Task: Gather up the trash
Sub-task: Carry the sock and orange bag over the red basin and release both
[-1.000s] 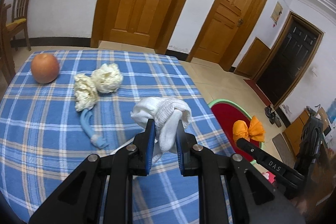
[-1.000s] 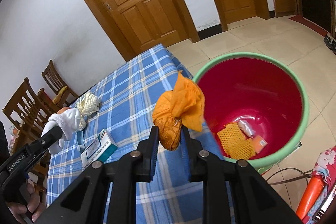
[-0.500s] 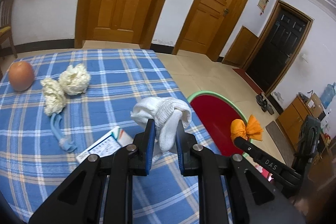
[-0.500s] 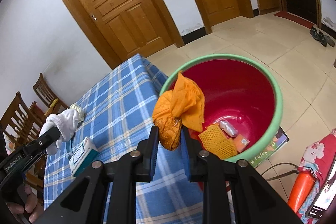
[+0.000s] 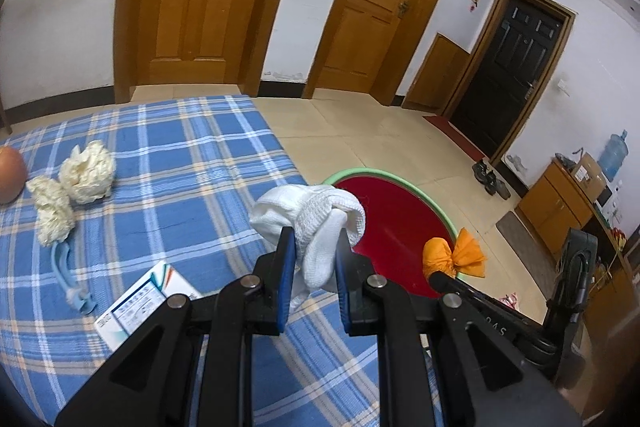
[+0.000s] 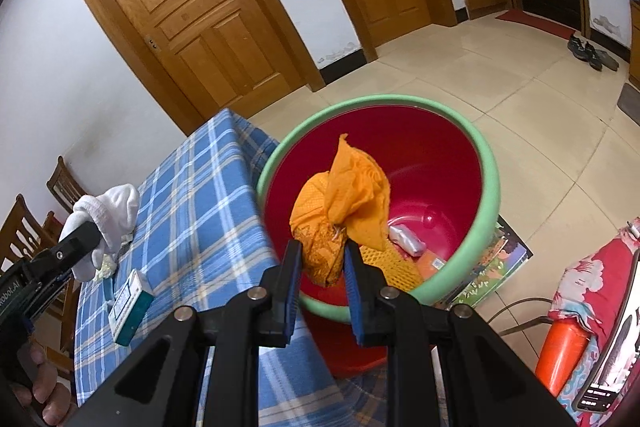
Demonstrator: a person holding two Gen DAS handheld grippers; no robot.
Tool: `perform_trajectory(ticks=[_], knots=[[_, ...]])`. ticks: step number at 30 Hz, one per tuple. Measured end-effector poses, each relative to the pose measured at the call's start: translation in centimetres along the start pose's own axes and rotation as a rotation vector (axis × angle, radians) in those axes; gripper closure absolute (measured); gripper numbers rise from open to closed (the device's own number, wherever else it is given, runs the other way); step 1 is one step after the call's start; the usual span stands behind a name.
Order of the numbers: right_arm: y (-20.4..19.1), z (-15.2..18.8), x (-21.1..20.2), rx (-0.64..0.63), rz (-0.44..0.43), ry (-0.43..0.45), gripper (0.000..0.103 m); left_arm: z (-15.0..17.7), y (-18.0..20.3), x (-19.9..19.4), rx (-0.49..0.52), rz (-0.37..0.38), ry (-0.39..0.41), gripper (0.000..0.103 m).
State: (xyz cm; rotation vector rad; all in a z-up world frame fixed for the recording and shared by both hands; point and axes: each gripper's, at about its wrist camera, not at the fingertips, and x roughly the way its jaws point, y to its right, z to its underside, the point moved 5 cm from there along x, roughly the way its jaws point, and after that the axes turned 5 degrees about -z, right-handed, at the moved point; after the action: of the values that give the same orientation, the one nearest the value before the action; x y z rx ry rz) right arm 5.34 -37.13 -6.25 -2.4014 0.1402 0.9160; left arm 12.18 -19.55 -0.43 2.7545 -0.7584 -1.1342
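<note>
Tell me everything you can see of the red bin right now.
The red bin is a round plastic tub, glossy red inside with a pale green rim, upright on the tiled floor beside the plaid table. Inside lie yellow mesh, a silvery wrapper and a small orange packet. The right gripper holds an orange mesh wad over its opening.

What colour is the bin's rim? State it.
Light green, around a red inside; the bin shows best in the right wrist view.
</note>
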Motion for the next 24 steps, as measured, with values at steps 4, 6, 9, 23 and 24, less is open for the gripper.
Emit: perform_trajectory(ticks=[4, 6, 9, 23, 24], knots=[[0.7, 0.0, 0.0, 0.01, 0.014, 0.004, 0.079, -0.3, 0.7, 1.1, 0.018, 0.016, -0.008, 0.085], [1.1, -0.1, 0.0, 0.018, 0.014, 0.002, 0.076, -0.4, 1.0, 1.6, 0.023, 0.022, -0.014, 0.085], [1.6, -0.2, 0.1, 0.037, 0.004, -0.001, 0.076, -0.4, 1.7, 2.4, 0.035, 0.029, -0.024, 0.085], [2.9, -0.9, -0.8, 0.08, 0.004, 0.024, 0.061, -0.2, 4.9, 5.6, 0.102, 0.066, -0.064, 0.085], [2.9, -1.0, -1.0, 0.08, 0.006, 0.029, 0.061, -0.3, 5.2, 5.9, 0.11, 0.069, -0.064, 0.085]])
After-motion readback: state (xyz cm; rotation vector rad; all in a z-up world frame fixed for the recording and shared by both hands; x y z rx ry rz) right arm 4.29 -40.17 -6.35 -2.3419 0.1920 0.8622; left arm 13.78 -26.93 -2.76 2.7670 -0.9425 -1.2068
